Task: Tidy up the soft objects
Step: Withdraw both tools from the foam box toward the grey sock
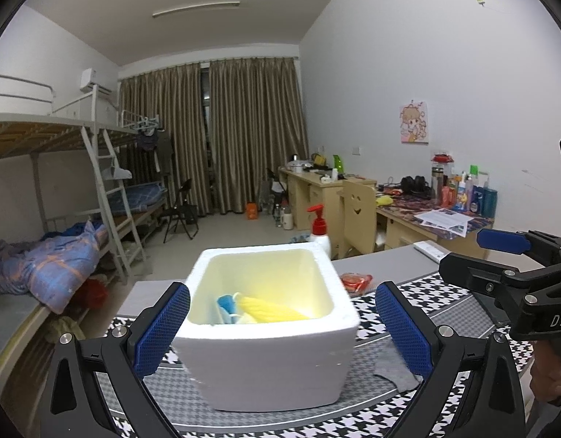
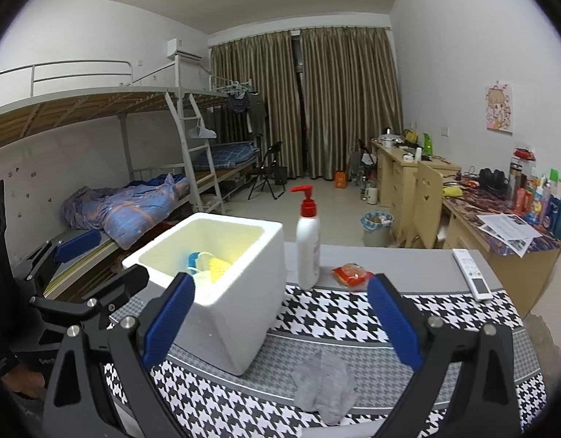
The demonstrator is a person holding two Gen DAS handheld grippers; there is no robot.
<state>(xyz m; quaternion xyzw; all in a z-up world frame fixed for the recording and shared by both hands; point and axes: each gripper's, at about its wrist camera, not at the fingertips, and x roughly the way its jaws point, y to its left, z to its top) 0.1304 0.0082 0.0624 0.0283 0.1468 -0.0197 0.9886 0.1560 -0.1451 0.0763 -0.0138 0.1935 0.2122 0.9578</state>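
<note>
A white foam box (image 1: 273, 365) stands on the houndstooth mat (image 2: 353, 314). Inside it lie a yellow soft item (image 1: 269, 310) and a blue one (image 1: 227, 304). A crumpled grey cloth (image 2: 324, 387) lies on the mat to the right of the box, near the front edge. My left gripper (image 1: 282, 288) is open, its blue pads on either side of the box without touching it. Above the grey cloth, my right gripper (image 2: 282, 279) is open and holds nothing. Each gripper also shows at the edge of the other's view.
A white pump bottle with a red top (image 2: 307, 248) stands behind the box. Beside it lie a red packet (image 2: 351, 273) and, at the far right, a white remote (image 2: 472, 273). Bunk beds are on the left and cluttered desks on the right.
</note>
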